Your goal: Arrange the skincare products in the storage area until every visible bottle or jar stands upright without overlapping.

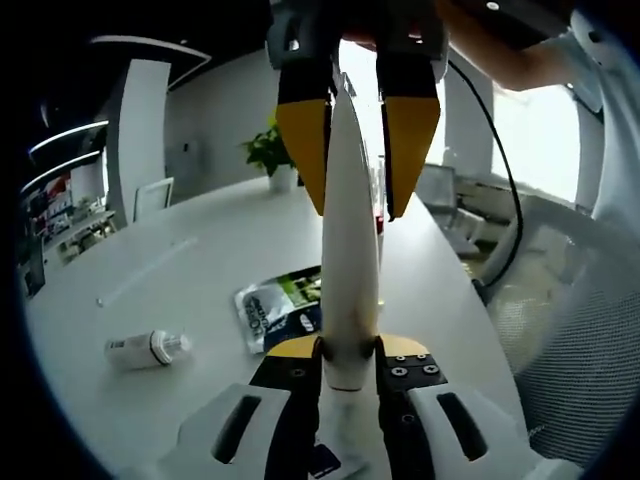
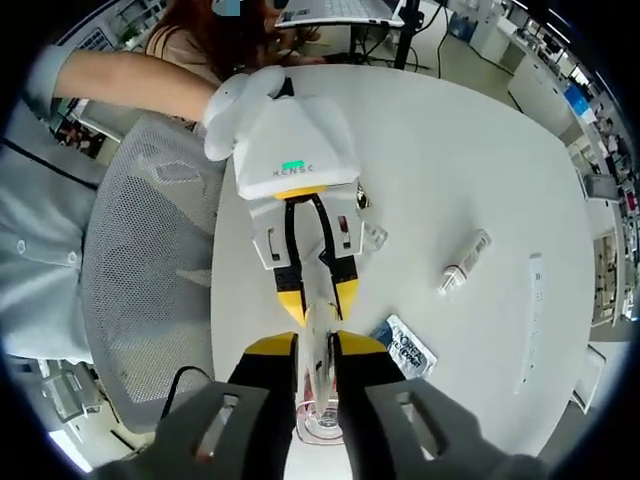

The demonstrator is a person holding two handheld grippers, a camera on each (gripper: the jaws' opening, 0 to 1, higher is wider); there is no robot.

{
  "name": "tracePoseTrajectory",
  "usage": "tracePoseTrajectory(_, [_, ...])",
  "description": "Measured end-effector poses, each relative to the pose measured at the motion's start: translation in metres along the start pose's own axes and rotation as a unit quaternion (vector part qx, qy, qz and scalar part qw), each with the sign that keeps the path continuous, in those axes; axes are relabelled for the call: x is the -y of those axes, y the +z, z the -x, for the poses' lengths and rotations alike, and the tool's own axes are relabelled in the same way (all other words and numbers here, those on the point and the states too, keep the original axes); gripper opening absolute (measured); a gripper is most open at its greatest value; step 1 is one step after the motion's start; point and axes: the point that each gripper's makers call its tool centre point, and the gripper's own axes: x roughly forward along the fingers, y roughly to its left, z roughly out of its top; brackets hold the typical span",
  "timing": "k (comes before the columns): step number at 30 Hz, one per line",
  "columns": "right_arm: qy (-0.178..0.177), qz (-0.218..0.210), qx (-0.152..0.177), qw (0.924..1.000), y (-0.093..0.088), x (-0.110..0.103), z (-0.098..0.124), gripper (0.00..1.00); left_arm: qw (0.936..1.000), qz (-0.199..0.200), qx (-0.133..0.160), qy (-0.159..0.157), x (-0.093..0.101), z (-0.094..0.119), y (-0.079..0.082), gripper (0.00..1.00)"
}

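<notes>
Both grippers, left (image 1: 347, 362) and right (image 2: 316, 350), meet head-on, each clamped on one white tube (image 1: 350, 250)

Right gripper (image 2: 315, 352) and left gripper (image 2: 318, 292) both clamp a white tube (image 2: 318, 345); sachet (image 2: 405, 348) and lying small bottle (image 2: 463, 262) sit right of the tube on the table (image 2: 450, 130).

Bright, even daylight in both views. In the left gripper view, blown-out glare from large windows (image 1: 540, 130) behind, washing out the slim white plastic tube (image 1: 350, 250). Soft, faint shadows on the round white table (image 2: 470, 130). Strong fisheye bending toward the edges. Near jaws slightly soft; mild overall blur in the left gripper view.
</notes>
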Motion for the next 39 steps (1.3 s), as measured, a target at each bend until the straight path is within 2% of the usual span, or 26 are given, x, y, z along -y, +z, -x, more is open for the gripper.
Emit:
tracePoseTrajectory(4, [-0.009, 0.005, 0.005, 0.9999, -0.001, 0.002, 0.002, 0.22, 1.0000, 0.001, 0.004, 0.002, 0.001, 0.000, 0.003, 0.18])
tracePoseTrajectory(9, [-0.018, 0.007, 0.016, 0.9997, 0.000, 0.004, 0.004, 0.32, 0.9999, 0.001, 0.013, 0.008, 0.000, 0.003, 0.010, 0.26])
tracePoseTrajectory(12, [-0.021, 0.014, 0.026, 0.9993, 0.000, 0.001, 0.005, 0.41, 0.9997, -0.008, 0.014, 0.016, 0.000, 0.006, 0.014, 0.29])
tracePoseTrajectory(19, [-0.034, 0.000, 0.031, 0.9989, -0.002, 0.004, 0.006, 0.59, 0.9999, 0.003, 0.008, 0.007, 0.007, 0.014, 0.016, 0.37])
tracePoseTrajectory(25, [-0.045, -0.017, 0.048, 0.9977, -0.006, 0.004, 0.012, 0.71, 0.9993, 0.022, 0.009, 0.028, 0.003, 0.027, 0.019, 0.50])
tracePoseTrajectory(29, [-0.059, -0.024, 0.062, 0.9960, -0.007, 0.005, 0.018, 0.81, 0.9990, 0.017, 0.012, 0.040, 0.003, 0.035, 0.027, 0.58])
tracePoseTrajectory(34, [-0.079, -0.032, 0.075, 0.9935, -0.010, 0.005, 0.022, 0.89, 0.9986, 0.021, 0.027, 0.040, 0.009, 0.045, 0.038, 0.70])
tracePoseTrajectory(37, [-0.087, -0.037, 0.079, 0.9923, -0.012, 0.007, 0.023, 0.94, 0.9984, 0.014, 0.023, 0.050, 0.009, 0.050, 0.040, 0.71])
tracePoseTrajectory(39, [-0.088, -0.044, 0.095, 0.9906, -0.009, 0.006, 0.024, 0.96, 0.9982, 0.014, 0.024, 0.052, 0.010, 0.053, 0.043, 0.74])
